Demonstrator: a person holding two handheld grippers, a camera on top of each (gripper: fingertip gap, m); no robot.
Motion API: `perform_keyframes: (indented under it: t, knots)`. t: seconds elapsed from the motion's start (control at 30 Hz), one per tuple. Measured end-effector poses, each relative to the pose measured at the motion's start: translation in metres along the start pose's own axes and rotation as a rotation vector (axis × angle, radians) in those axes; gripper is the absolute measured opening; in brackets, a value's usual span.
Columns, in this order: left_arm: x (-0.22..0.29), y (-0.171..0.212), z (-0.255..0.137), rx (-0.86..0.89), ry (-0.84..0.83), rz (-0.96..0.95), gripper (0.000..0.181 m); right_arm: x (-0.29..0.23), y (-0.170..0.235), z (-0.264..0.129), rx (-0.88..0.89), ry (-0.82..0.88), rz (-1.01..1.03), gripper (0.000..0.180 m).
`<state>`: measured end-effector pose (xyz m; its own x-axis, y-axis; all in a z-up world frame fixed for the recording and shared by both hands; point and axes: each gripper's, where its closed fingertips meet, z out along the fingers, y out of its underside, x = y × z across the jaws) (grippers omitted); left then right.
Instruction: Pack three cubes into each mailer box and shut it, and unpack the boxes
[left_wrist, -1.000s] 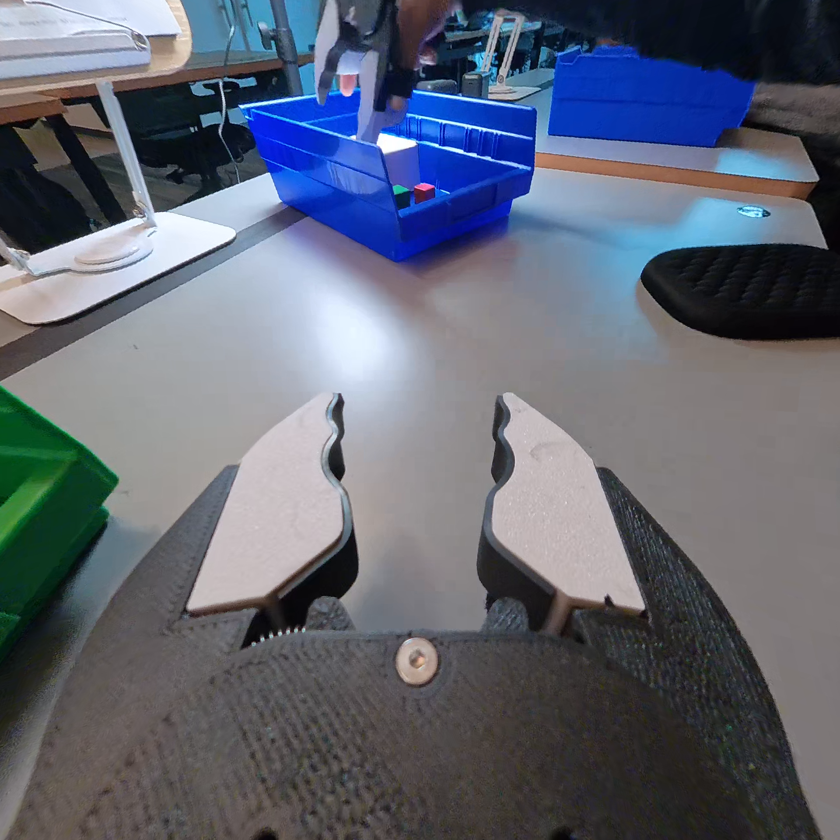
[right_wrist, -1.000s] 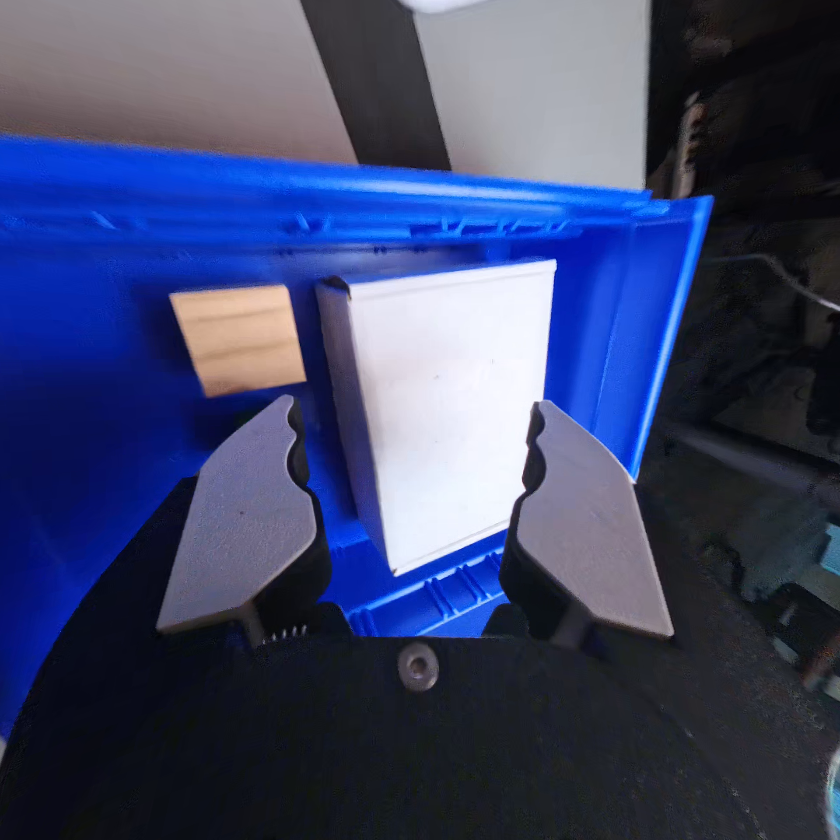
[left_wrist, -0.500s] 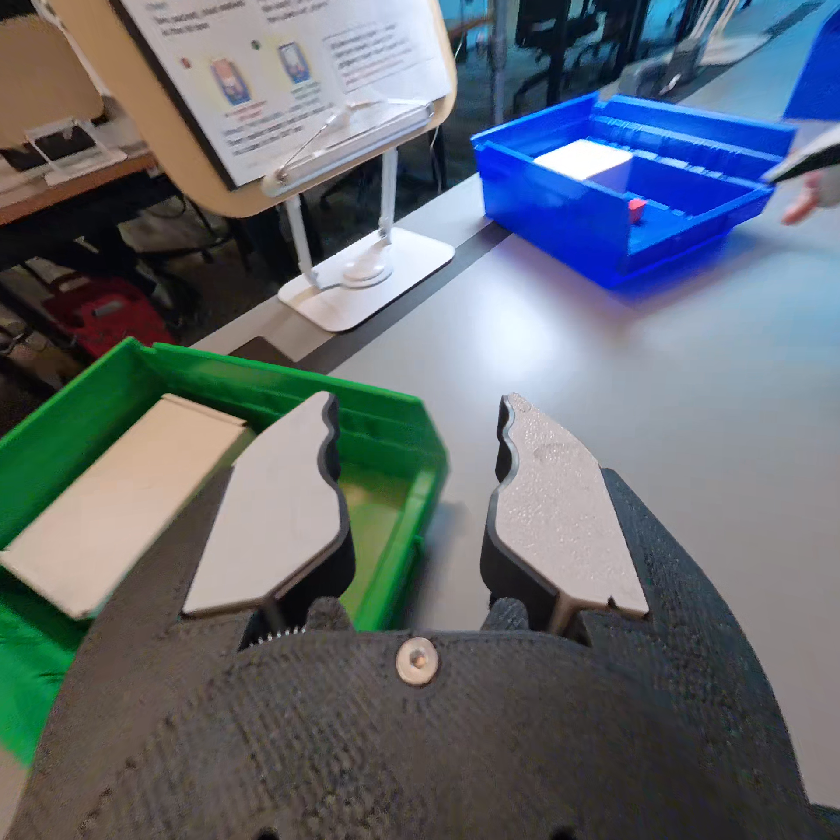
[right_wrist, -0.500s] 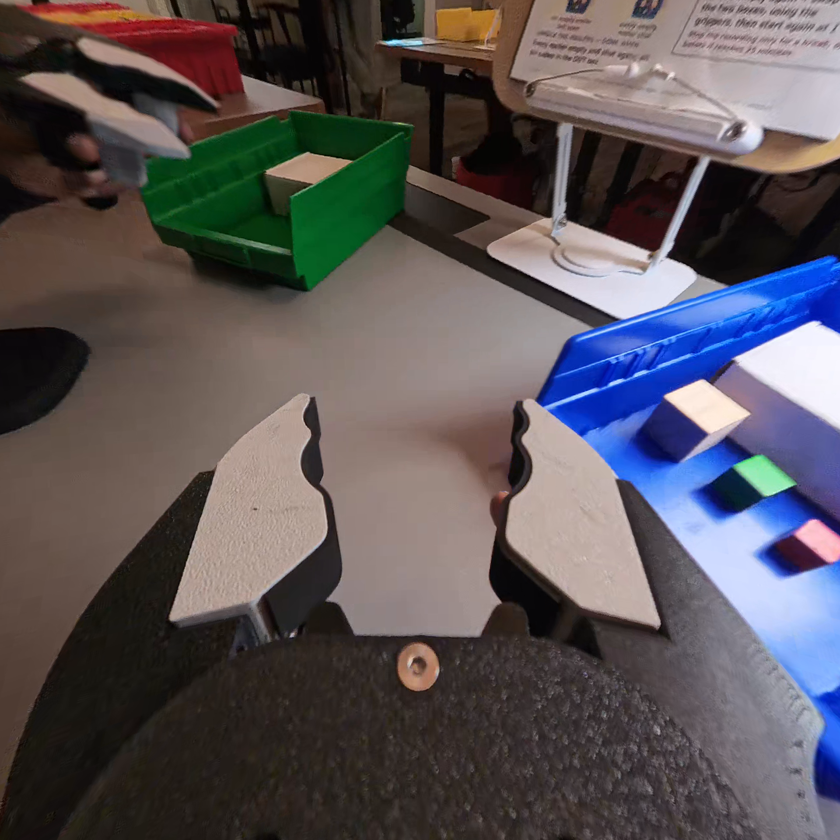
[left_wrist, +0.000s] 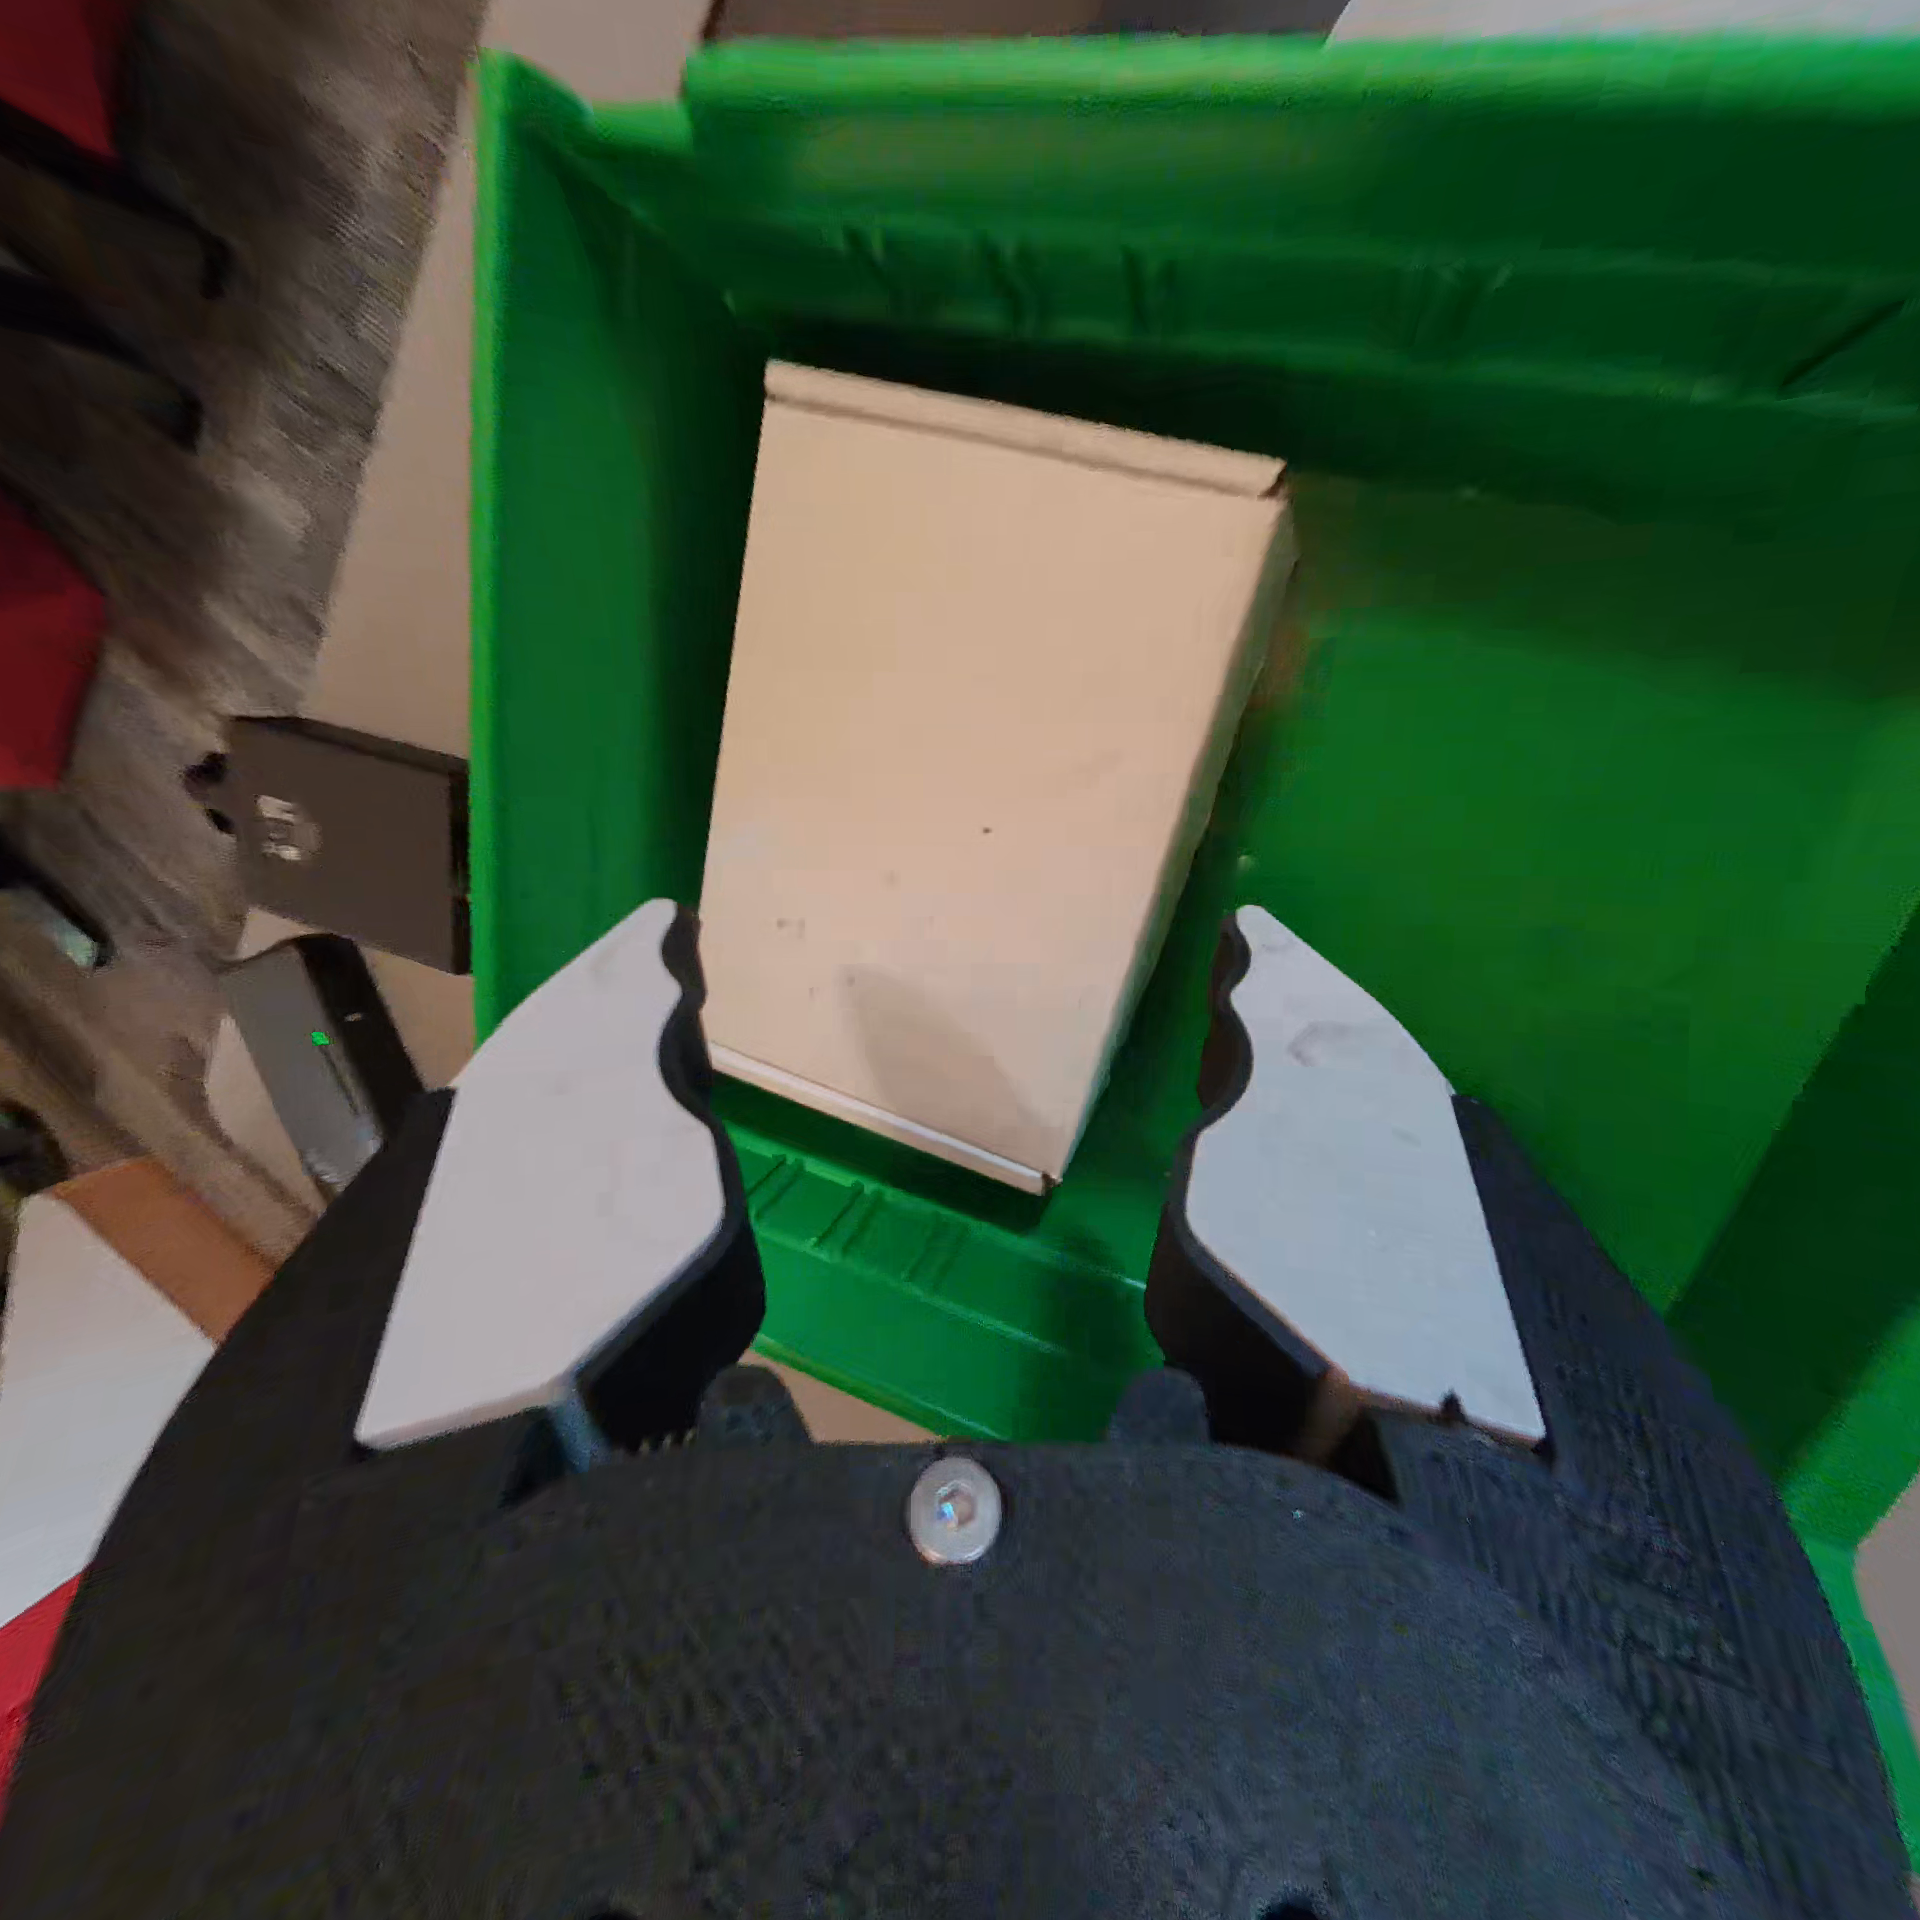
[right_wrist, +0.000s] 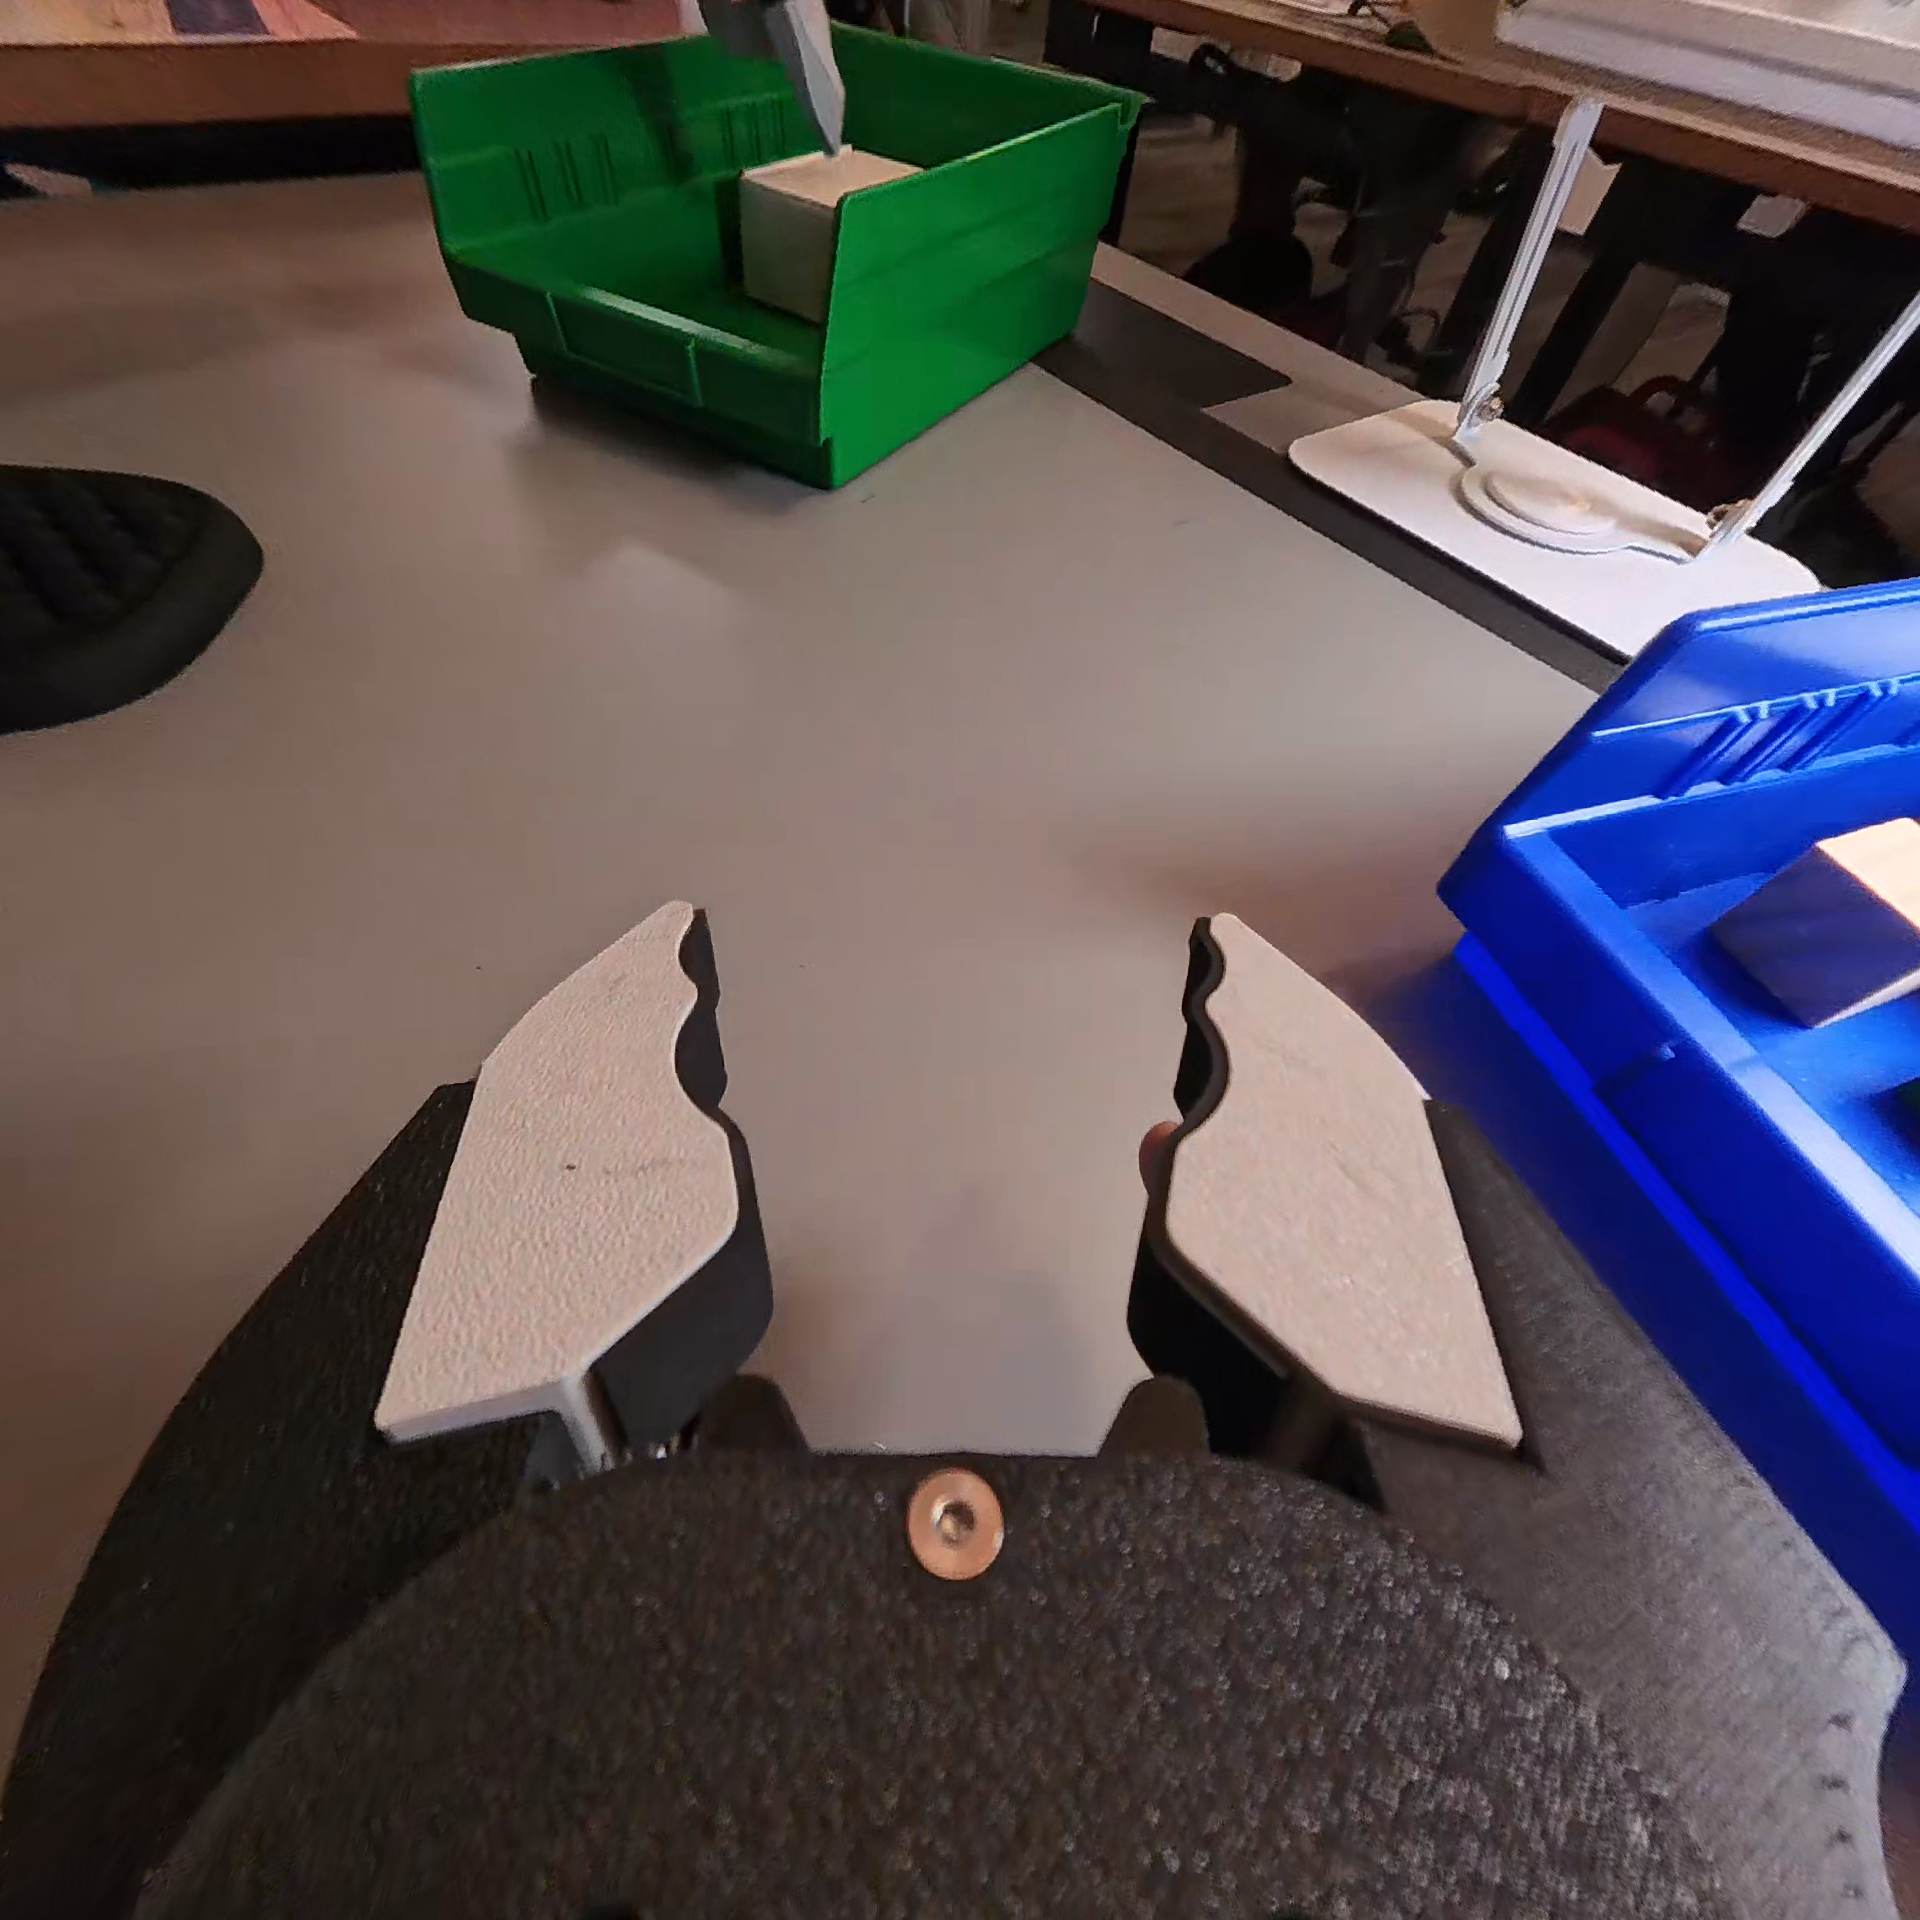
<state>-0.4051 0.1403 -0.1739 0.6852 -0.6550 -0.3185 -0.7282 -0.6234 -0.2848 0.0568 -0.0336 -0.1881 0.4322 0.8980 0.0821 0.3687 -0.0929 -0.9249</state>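
Observation:
My left gripper (left_wrist: 956, 935) is open and points down into the green bin (left_wrist: 1558, 831). It hovers just above the near end of a shut pale mailer box (left_wrist: 987, 748) that lies on the bin floor, with the fingers straddling the box's width. No cubes show in this bin. My right gripper (right_wrist: 945, 925) is open and empty, low over the grey table (right_wrist: 831, 727). The blue bin (right_wrist: 1662, 1091) is at its right and holds a wooden cube (right_wrist: 1860, 883). The right wrist view also shows the green bin (right_wrist: 935, 312), the box (right_wrist: 800, 229) and the left gripper's fingertips (right_wrist: 810, 73) far off.
A black padded rest (right_wrist: 94, 582) lies on the table at the left. The white base of a document stand (right_wrist: 1538, 499) sits behind the blue bin near the table's far edge. Beyond the green bin's left wall are dark devices (left_wrist: 343, 831) and floor. Left tips to right tips: about 50 cm.
My left gripper swung left from over the bare table to above the green bin and now looks down on the mailer box. My right gripper left the blue bin and came out low over the table.

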Motion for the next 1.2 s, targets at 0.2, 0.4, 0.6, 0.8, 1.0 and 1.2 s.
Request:
perform_keyframes:
  t: [0.2, 0.4, 0.6, 0.8, 1.0, 1.2]
  knots:
    - [-0.009, 0.004, 0.031, -0.08, 0.171, -0.031, 0.109, 0.002, 0.004, 0.001, 0.01, -0.027, 0.027, 0.085]
    - [-0.009, 0.021, 0.048, -0.2, 0.242, -0.019, 0.117, 0.004, 0.012, 0.007, -0.014, -0.05, 0.054, 0.085]
    - [0.004, 0.029, 0.054, -0.231, 0.2, 0.055, 0.12, 0.003, 0.013, 0.007, -0.011, -0.057, 0.063, 0.084]
    - [0.039, 0.041, 0.035, -0.266, 0.207, 0.143, 0.12, 0.001, 0.01, 0.005, -0.004, -0.062, 0.05, 0.083]
    - [0.048, 0.038, 0.028, -0.24, 0.19, 0.164, 0.124, -0.003, 0.009, 0.005, -0.004, -0.068, 0.024, 0.082]
    - [0.046, 0.042, 0.035, -0.263, 0.149, 0.18, 0.121, 0.0, 0.008, 0.002, 0.004, -0.038, 0.01, 0.081]
